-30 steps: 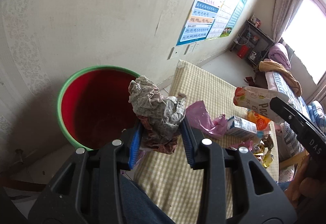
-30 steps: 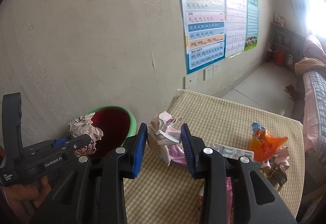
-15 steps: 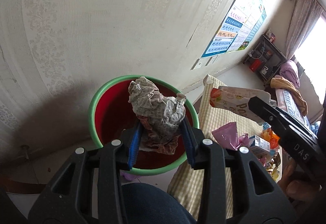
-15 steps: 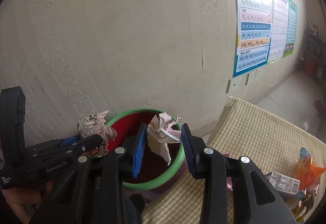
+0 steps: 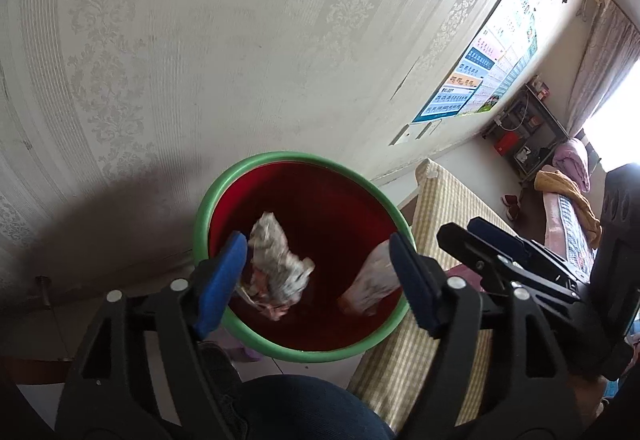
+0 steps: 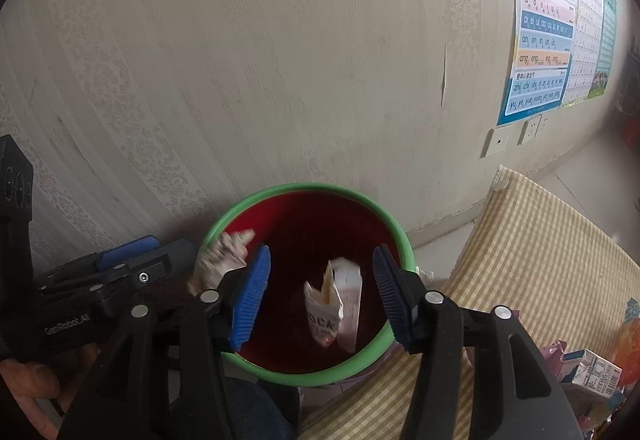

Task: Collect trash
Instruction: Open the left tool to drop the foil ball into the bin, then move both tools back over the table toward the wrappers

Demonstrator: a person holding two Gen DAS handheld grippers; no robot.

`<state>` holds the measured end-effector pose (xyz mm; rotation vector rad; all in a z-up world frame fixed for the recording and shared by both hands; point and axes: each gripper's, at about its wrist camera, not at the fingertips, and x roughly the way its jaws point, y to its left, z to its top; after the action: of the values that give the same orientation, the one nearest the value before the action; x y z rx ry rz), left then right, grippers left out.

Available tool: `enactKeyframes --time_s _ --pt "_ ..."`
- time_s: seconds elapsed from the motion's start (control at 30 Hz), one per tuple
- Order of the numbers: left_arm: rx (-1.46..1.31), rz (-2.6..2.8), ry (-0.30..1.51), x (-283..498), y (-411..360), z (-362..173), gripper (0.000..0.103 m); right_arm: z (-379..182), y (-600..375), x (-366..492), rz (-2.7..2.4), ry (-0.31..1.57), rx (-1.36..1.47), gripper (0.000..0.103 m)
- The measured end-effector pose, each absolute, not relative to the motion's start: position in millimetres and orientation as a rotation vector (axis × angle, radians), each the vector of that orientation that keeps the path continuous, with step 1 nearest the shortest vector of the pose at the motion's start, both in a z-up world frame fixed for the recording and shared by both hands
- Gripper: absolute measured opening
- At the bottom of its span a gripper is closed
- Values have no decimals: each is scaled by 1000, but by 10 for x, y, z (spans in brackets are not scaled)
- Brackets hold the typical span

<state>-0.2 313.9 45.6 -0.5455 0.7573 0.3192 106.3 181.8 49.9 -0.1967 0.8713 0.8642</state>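
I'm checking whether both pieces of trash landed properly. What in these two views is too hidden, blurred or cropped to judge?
- Bin floor: too dark in both views to tell whether either piece has landed.
- Crumpled newspaper: motion-blurred in the right wrist view; the left gripper's opening jaws cover its edge.
- Crushed carton: its print is too blurred to read.
- Table trash: cut off at the right wrist frame's edge.

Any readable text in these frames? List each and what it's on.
"GenRobot.AI": left gripper body.
"an, en, in, un, ün" and "ang, eng, ing, ong": wall poster; remaining rows only partly legible.
Falling carton: print blurred.
Small box on table: too small.
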Motion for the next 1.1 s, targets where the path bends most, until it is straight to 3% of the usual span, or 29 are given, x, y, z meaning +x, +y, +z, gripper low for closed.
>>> enactKeyframes --time_s 0.23,0.37,1.1 --pt "-533 329 746 -83 3088 496 96 561 1649 1042 823 854 -176 78" --pt "-510 318 743 -104 2993 566 98 611 1437 1007 782 856 -150 87" --pt "-357 67 782 124 1425 744 98 848 -657 592 439 814 -60 91"
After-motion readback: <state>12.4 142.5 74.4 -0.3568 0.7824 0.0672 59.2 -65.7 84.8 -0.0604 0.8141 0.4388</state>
